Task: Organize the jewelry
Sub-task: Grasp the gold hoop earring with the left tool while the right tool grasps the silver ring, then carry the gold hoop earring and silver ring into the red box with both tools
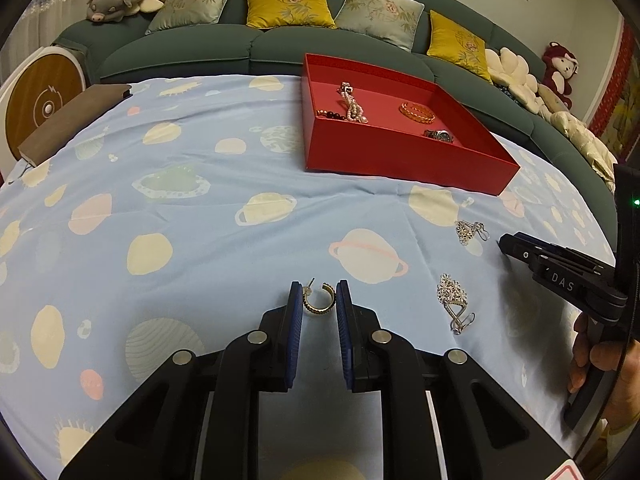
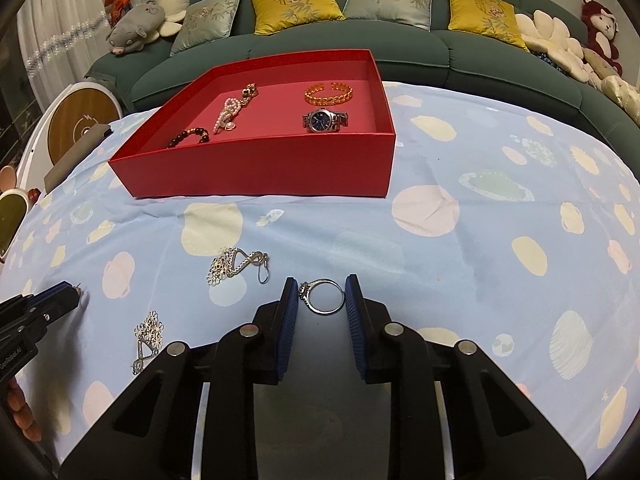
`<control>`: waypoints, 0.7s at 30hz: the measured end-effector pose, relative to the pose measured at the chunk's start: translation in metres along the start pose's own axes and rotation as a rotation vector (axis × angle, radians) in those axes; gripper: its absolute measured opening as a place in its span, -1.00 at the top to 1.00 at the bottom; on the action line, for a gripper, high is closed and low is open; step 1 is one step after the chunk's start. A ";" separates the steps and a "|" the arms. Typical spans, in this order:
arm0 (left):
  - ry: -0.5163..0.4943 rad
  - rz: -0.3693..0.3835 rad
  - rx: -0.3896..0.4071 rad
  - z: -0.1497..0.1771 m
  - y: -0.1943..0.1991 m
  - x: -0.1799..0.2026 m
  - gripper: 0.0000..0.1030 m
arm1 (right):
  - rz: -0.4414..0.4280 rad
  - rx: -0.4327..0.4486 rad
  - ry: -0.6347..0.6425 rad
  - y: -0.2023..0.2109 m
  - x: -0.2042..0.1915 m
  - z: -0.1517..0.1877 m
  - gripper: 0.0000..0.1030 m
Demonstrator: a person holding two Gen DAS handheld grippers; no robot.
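On the pale blue tablecloth printed with planets (image 1: pixel 200 152), the left gripper (image 1: pixel 319 294) has its blue-padded jaws drawn in around a small gold half-hoop earring (image 1: pixel 319 300). The pads stand at either side of the earring, and the left-wrist view does not settle whether they press on it.

To its right lie two silver floral drop earrings, the nearer one (image 1: pixel 454 300) just beside the left gripper and the farther one (image 1: pixel 470 231) a little beyond it, both flat on the cloth.

Farther right, the right gripper (image 2: pixel 322 294) is closed on a silver ring with a small stone setting (image 2: pixel 323 296); the setting meets the left pad and the band meets the right pad. A hand (image 1: pixel 592 360) holds this tool at the edge of the left-wrist view.

Behind these things sits the shallow red cardboard box (image 2: pixel 256 172). It holds, from left to right, a dark beaded bracelet (image 2: pixel 190 136), a pink pearl strand (image 2: pixel 228 114), a gold cuff bracelet (image 2: pixel 328 93), and in front of the cuff a steel wristwatch with a blue dial (image 2: pixel 324 120).

A dark green sofa (image 2: pixel 480 48) with yellow and grey cushions runs behind the table.
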State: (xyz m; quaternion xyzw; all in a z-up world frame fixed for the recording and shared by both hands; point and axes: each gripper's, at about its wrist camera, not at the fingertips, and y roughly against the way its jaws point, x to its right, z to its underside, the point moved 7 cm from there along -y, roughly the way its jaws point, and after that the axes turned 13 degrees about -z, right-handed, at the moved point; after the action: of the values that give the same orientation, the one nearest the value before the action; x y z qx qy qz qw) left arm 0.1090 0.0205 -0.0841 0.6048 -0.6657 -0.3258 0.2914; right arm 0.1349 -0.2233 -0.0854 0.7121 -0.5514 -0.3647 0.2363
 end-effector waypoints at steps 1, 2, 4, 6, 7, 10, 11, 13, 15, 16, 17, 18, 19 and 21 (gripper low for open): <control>0.002 0.000 0.000 0.000 0.000 0.001 0.73 | 0.001 0.001 0.001 0.001 0.000 0.001 0.54; 0.004 0.001 0.000 -0.001 0.000 0.002 0.73 | 0.001 0.001 0.001 0.001 0.000 0.001 0.54; 0.008 0.005 0.005 -0.003 0.002 0.004 0.73 | 0.000 0.007 -0.002 0.003 -0.001 0.000 0.54; 0.010 0.011 0.013 -0.007 0.005 0.007 0.73 | -0.006 0.015 -0.004 0.008 -0.002 -0.001 0.54; 0.012 0.016 0.018 -0.010 0.007 0.008 0.73 | -0.009 0.021 -0.004 0.010 -0.003 -0.003 0.54; 0.015 0.035 0.034 -0.018 0.014 0.015 0.73 | -0.026 0.039 -0.006 0.020 -0.009 -0.007 0.54; 0.014 0.039 0.041 -0.020 0.017 0.017 0.73 | -0.033 0.046 -0.006 0.024 -0.010 -0.009 0.54; 0.014 0.049 0.052 -0.025 0.022 0.023 0.73 | -0.044 0.055 -0.005 0.032 -0.014 -0.011 0.54; 0.014 0.063 0.060 -0.029 0.026 0.029 0.73 | -0.054 0.063 -0.002 0.040 -0.018 -0.013 0.54; 0.013 0.067 0.064 -0.030 0.028 0.031 0.73 | -0.058 0.067 0.001 0.044 -0.020 -0.014 0.54; 0.012 0.072 0.070 -0.033 0.030 0.035 0.73 | -0.062 0.068 0.004 0.047 -0.022 -0.014 0.54; 0.010 0.078 0.074 -0.035 0.032 0.038 0.73 | -0.065 0.070 0.008 0.051 -0.024 -0.015 0.54; 0.008 0.084 0.078 -0.038 0.035 0.041 0.73 | -0.067 0.073 0.011 0.054 -0.025 -0.016 0.54; 0.005 0.100 0.092 -0.047 0.041 0.048 0.73 | -0.076 0.077 0.015 0.059 -0.028 -0.019 0.54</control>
State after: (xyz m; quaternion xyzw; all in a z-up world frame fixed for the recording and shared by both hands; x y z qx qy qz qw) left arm 0.1161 -0.0292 -0.0232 0.5843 -0.7088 -0.2784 0.2807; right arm 0.1099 -0.2142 -0.0222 0.7438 -0.5359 -0.3466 0.1986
